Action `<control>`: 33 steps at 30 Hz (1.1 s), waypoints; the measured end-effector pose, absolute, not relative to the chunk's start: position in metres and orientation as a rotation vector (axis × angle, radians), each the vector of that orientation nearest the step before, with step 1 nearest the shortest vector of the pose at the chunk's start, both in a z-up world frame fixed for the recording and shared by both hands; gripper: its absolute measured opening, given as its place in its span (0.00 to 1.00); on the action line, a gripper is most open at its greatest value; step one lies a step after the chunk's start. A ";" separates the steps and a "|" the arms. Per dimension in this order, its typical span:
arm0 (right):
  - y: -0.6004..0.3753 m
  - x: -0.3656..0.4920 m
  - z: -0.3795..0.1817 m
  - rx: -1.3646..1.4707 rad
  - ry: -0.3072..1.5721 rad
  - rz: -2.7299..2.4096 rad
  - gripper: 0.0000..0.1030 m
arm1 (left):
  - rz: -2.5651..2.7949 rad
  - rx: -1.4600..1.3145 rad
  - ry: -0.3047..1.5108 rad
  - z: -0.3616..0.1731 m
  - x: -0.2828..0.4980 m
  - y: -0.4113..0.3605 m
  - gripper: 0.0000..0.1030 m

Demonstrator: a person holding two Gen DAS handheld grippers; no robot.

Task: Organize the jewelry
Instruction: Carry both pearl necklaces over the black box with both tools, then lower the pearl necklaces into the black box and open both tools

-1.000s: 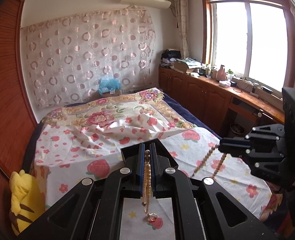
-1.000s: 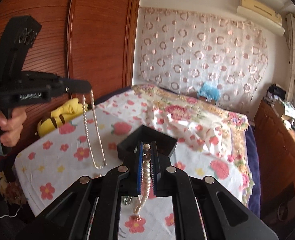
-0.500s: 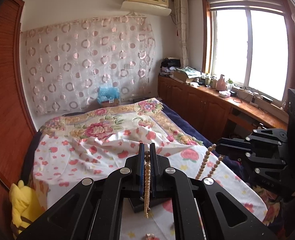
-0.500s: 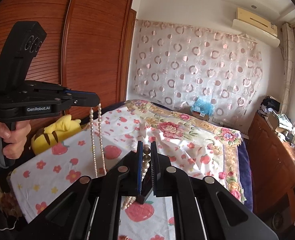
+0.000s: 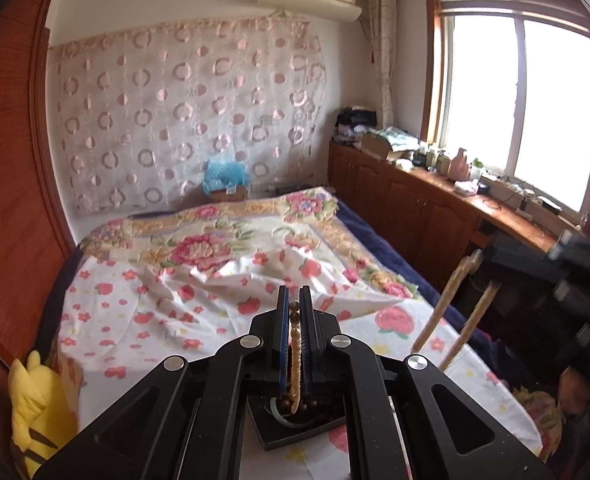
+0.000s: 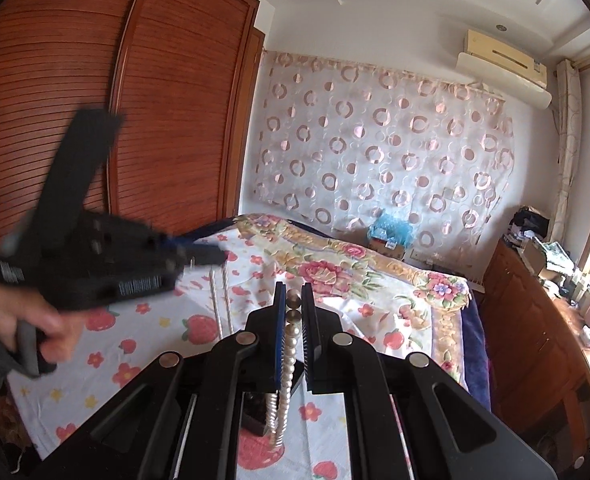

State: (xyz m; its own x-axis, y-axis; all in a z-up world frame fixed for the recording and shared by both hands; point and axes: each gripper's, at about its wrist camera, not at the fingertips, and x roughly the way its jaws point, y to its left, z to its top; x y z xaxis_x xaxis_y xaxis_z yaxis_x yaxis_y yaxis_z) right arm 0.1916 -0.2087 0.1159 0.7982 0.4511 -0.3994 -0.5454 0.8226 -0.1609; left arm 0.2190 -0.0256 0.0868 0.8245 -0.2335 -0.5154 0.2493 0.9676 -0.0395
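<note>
My left gripper (image 5: 293,306) is shut on a pearl necklace (image 5: 295,352) whose strand hangs down into a black jewelry box (image 5: 295,428) on the bed. My right gripper (image 6: 293,302) is shut on the same pearl necklace (image 6: 289,354), which hangs in a loop below it. In the right wrist view the left gripper (image 6: 211,256) is at the left, blurred, with strands hanging from it. In the left wrist view the right gripper (image 5: 491,258) is at the right, strands (image 5: 447,312) slanting down from it.
The bed (image 5: 215,280) has a floral sheet and quilt. A yellow plush toy (image 5: 31,408) sits at its left edge by the wooden wardrobe (image 6: 75,80). Wooden cabinets (image 5: 415,208) with clutter run under the window at the right.
Both grippers have risen and tilted up with the necklace. The black box now lies under my left gripper. The left gripper is moving fast and blurs in the right wrist view.
</note>
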 end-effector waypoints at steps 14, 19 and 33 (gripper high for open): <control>-0.182 0.239 0.113 -0.308 0.381 0.551 0.08 | -0.260 -0.017 0.672 0.008 0.245 -0.022 0.04; -0.172 0.257 0.098 -0.306 0.415 0.546 0.08 | -0.264 -0.015 0.701 -0.009 0.246 -0.024 0.04; -0.155 0.302 0.007 -0.246 0.614 0.547 0.09 | -0.253 -0.029 0.743 -0.034 0.235 -0.014 0.04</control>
